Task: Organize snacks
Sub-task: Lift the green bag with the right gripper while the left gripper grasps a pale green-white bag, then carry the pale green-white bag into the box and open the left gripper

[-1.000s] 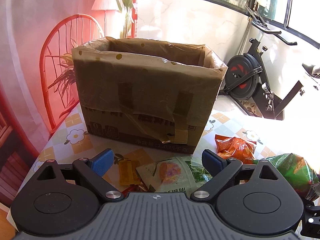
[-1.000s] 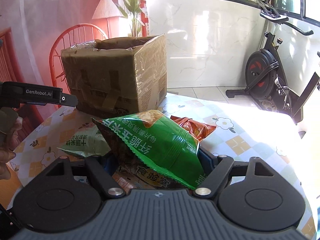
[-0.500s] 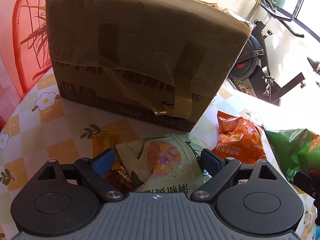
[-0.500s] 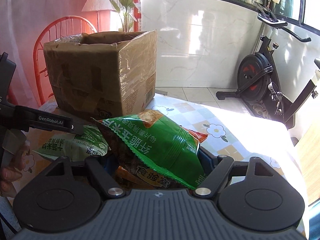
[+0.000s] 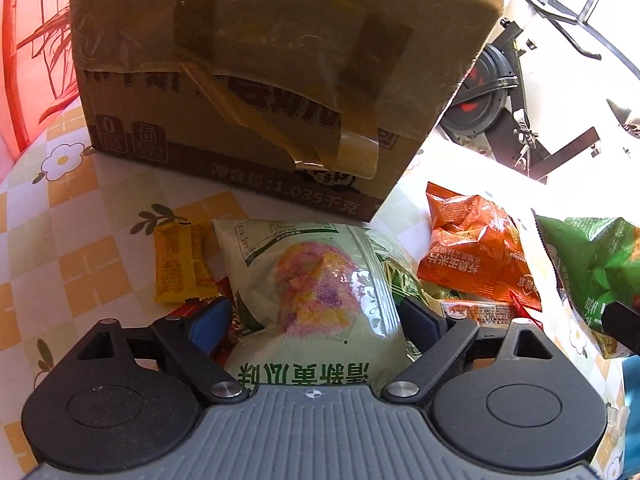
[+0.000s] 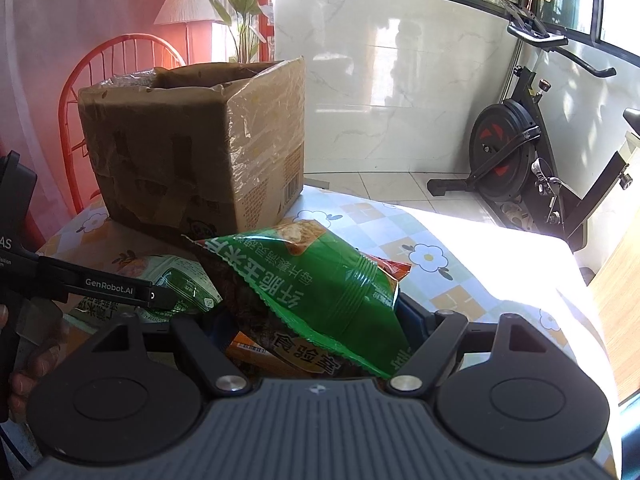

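A taped cardboard box (image 5: 256,80) stands on the flowered tablecloth; it also shows in the right wrist view (image 6: 192,148), open at the top. My left gripper (image 5: 316,316) is open, its blue-padded fingers either side of a pale green snack bag (image 5: 312,280) lying on the table. My right gripper (image 6: 308,324) is shut on a dark green chip bag (image 6: 316,284) and holds it up off the table. An orange chip bag (image 5: 472,256) lies right of the pale bag. Small yellow packets (image 5: 176,268) lie to its left.
The left gripper's body (image 6: 80,280) shows at the left of the right wrist view. A red chair (image 6: 100,80) stands behind the box. An exercise bike (image 6: 520,148) stands on the floor past the table's far right edge (image 6: 520,236).
My left gripper has dropped and moved in toward the pale green bag, which now lies between its fingers. My right gripper holds the green bag and has shifted slightly.
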